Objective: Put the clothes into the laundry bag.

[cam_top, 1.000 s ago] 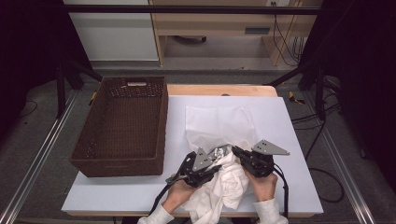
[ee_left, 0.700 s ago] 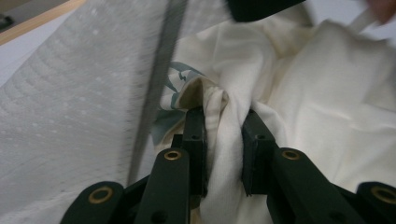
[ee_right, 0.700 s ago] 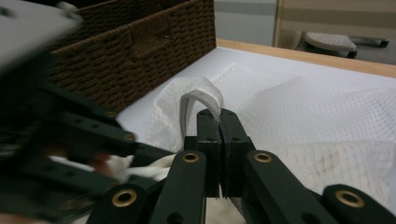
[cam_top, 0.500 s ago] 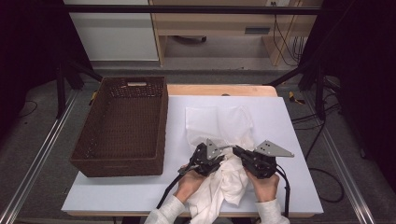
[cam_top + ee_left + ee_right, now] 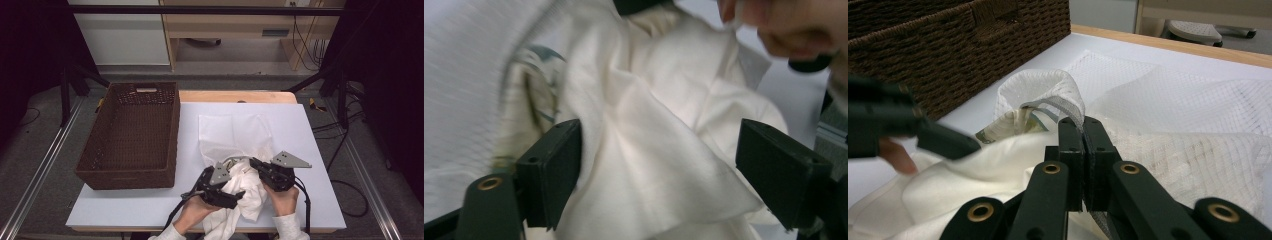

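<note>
wicker basket (image 5: 132, 135) blocking left, table (image 5: 310, 130) right open

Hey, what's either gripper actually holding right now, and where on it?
The right gripper pinches the mesh bag's opening rim; the left gripper is open around the cream cloth.

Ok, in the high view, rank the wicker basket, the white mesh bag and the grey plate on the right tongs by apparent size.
1. wicker basket
2. white mesh bag, partly bunched under the tongs, so its full extent is unclear
3. grey plate, smallest
</note>
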Motion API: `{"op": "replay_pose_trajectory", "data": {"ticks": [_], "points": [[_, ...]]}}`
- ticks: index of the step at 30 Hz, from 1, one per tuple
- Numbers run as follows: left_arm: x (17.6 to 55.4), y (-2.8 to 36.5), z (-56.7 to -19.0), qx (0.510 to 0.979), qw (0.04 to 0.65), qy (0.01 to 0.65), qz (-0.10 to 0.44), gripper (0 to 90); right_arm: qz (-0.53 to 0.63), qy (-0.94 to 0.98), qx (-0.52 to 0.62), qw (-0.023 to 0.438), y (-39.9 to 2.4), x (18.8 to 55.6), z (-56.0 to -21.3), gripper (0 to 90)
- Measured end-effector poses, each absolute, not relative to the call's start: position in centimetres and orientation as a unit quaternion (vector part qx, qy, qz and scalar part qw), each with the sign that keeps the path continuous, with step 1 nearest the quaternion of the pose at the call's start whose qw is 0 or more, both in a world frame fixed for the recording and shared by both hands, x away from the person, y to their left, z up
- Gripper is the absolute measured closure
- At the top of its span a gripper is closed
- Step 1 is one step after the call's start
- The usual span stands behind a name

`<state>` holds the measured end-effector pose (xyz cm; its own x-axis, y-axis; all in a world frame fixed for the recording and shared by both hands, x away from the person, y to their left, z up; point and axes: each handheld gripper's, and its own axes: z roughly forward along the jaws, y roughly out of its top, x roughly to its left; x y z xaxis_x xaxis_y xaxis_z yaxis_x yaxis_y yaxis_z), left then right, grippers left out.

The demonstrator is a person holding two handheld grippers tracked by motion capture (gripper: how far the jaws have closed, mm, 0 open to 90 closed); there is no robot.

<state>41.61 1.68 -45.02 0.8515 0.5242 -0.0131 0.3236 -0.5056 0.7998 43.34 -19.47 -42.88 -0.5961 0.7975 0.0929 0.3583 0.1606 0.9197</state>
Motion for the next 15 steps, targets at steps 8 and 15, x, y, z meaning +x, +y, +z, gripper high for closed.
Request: {"op": "replay_pose_trajectory", "data": {"ticks": [8,15], "points": [[41.0,-0.5,-47.0,0.865,0.387,0.253,0.192,38.2,0.509,0.734,0.399,0.208,-19.4,43.5,-43.2,88.7],[41.1,0.3,-46.0,0.852,0.410,0.267,0.189,64.0,0.508,0.734,0.399,0.208,-19.5,43.5,-43.2,88.7]]}}
